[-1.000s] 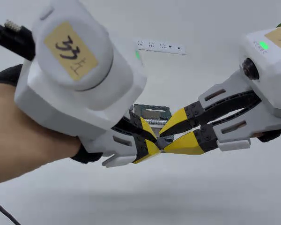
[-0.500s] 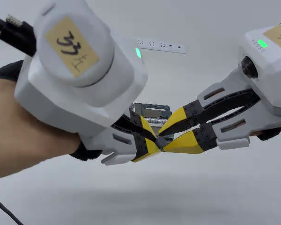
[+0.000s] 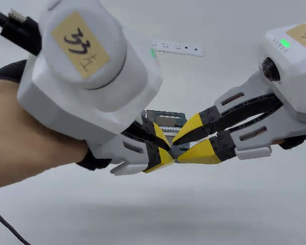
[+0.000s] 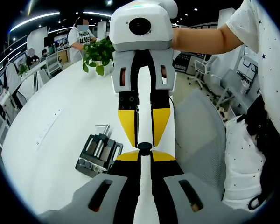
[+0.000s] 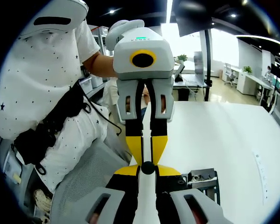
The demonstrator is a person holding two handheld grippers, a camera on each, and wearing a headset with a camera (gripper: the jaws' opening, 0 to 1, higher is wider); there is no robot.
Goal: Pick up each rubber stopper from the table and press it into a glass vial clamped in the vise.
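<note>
One stopper (image 3: 175,152) in right hand-held gripper (image 3: 177,151); vise (image 3: 166,118) beyond.

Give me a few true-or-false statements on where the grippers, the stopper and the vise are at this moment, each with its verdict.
1. The left gripper and right gripper meet tip to tip above the table. True.
2. The rubber stopper lies on the table beside the vise. False: it sits between the fingers of both grippers, off the table.
3. The vise stands on the white table, apart from both grippers. True.
4. The power strip lies pressed against the vise. False: it lies farther along the table, well apart from it.
</note>
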